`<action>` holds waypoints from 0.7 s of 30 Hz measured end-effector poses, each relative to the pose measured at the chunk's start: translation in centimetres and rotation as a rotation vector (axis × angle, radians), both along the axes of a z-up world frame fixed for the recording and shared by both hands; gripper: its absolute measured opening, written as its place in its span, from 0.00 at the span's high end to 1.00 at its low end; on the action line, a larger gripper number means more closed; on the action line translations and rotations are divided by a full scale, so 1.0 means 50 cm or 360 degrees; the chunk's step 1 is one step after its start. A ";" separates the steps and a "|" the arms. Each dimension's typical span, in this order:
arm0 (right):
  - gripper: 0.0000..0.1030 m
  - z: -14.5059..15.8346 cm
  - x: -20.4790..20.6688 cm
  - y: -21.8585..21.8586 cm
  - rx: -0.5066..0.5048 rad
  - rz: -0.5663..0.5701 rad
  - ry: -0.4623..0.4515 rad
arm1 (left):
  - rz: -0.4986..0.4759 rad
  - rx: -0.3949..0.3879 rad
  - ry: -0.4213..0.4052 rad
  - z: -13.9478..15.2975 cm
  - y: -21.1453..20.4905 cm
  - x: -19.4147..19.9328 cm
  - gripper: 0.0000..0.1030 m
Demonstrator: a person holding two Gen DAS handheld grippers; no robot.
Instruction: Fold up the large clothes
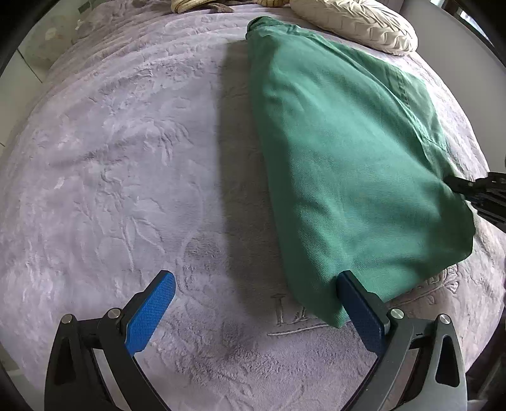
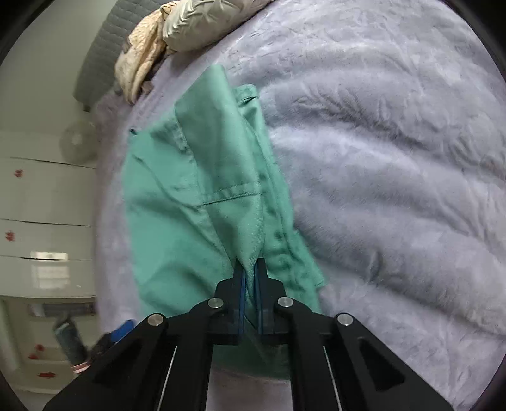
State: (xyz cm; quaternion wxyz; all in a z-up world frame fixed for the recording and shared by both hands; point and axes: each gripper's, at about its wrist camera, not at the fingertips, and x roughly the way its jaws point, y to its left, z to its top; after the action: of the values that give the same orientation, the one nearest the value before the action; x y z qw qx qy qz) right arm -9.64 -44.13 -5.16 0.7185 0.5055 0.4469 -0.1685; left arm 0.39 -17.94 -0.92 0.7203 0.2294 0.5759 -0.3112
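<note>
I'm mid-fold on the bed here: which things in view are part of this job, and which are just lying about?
Job:
- green garment
- right tool, shut on its edge
- left tool, open beside it

Lying about:
- cream pillow
- crumpled beige cloth
- white drawers
- purple blanket, merely the surface

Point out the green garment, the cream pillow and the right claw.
green garment (image 1: 348, 151), left wrist view, middle of folded cloth.
cream pillow (image 1: 357, 22), left wrist view, quilted top.
right claw (image 2: 250, 272), right wrist view, between fingertips pinching cloth.

Embossed lettering on blanket (image 1: 95, 158) by green garment (image 1: 348, 158) hem: "L" legible, rest hidden/unclear.
</note>
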 end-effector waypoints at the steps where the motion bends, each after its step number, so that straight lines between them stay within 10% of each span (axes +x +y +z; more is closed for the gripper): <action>1: 0.95 -0.011 -0.001 -0.008 -0.0001 -0.0017 0.0026 | -0.0006 -0.0002 0.0004 -0.001 -0.001 -0.001 0.01; 21: 0.86 0.040 -0.019 -0.008 0.0003 0.0058 0.0057 | -0.0028 0.0054 0.0027 0.001 -0.018 0.009 0.01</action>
State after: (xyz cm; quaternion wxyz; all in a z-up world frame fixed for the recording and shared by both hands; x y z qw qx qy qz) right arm -10.59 -44.51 -3.17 0.7128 0.4949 0.4692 -0.1639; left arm 0.83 -18.83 -0.88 0.7086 0.2441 0.5852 -0.3097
